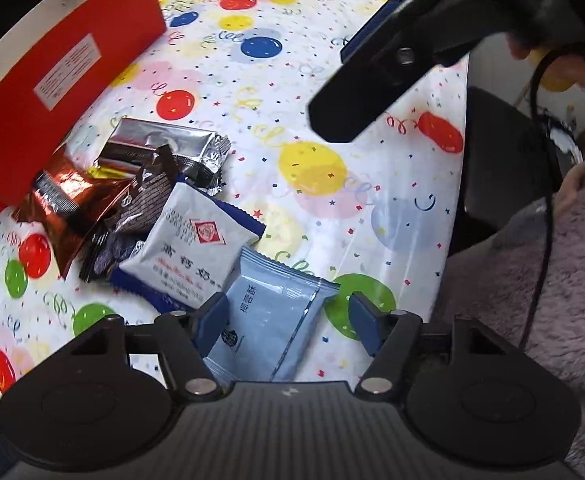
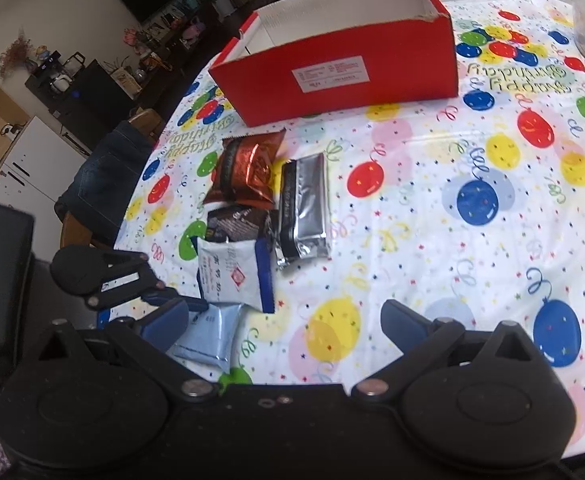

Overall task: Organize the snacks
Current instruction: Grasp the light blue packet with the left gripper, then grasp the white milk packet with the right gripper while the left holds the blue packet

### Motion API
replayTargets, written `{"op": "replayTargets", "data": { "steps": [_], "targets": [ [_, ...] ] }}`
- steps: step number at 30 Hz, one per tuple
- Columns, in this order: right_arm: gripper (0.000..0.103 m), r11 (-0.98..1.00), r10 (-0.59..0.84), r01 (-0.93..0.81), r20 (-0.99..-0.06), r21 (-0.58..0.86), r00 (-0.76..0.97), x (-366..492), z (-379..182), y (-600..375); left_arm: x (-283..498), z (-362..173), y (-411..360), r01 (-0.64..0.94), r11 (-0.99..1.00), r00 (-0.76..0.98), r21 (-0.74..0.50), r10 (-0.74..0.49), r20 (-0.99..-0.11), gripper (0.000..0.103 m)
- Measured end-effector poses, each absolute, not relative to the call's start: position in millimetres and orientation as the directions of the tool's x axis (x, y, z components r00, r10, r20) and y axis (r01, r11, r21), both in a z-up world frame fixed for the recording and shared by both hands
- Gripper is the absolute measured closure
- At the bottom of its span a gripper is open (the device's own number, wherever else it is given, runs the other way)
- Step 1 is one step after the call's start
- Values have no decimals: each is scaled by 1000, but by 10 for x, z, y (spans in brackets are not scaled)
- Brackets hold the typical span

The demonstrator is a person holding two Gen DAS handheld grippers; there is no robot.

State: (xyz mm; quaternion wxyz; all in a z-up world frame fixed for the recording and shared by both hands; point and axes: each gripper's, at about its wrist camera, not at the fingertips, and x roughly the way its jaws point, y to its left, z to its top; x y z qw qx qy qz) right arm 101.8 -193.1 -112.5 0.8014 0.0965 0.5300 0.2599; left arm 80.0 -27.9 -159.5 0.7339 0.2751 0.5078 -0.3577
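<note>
A: Where are the snacks sitting?

B: They are lying in a loose pile on the balloon tablecloth (image 2: pixel 432 216), in front of the red box (image 2: pixel 340 80). The copper packet (image 2: pixel 248 170) is lying nearest the box, the silver packet (image 2: pixel 304 208) beside it, and the white-and-blue packet (image 1: pixel 188 248) is overlapping a dark wrapper (image 1: pixel 144 196).

A: And the left gripper (image 1: pixel 288 320)?

B: It is pointing down over the pale blue packet (image 1: pixel 268 320). Its fingers are standing apart, straddling that packet; whether the pads are touching it is unclear.

A: The right gripper (image 2: pixel 284 320)?

B: It is hovering over bare cloth, fingers spread wide, holding nothing.
</note>
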Motion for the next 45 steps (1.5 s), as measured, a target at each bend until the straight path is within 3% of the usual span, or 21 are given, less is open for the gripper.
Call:
{"op": "replayTargets", "data": {
  "steps": [12,21,35,45],
  "targets": [
    [0,855,513,-265,-805,446,300,1007,-1174,-2010,999,-1690,-252,787,618,192,-3,-249,-949,39],
    [1,855,507,-288,-812,432,287,1057,-1195,-1934,938,-1703,-57,670,742,235,-32,-253,-939,54],
    [2,846,475,-405,-835,347,277,1114,-1257,-1418,690,-1576,642,138,982,400,-128,-174,-900,55],
    [8,906,387,-307,-865,292,319,1249,-1456,-913,413,-1534,1066,-84,990,424,-116,-70,-903,55]
  ]
}}
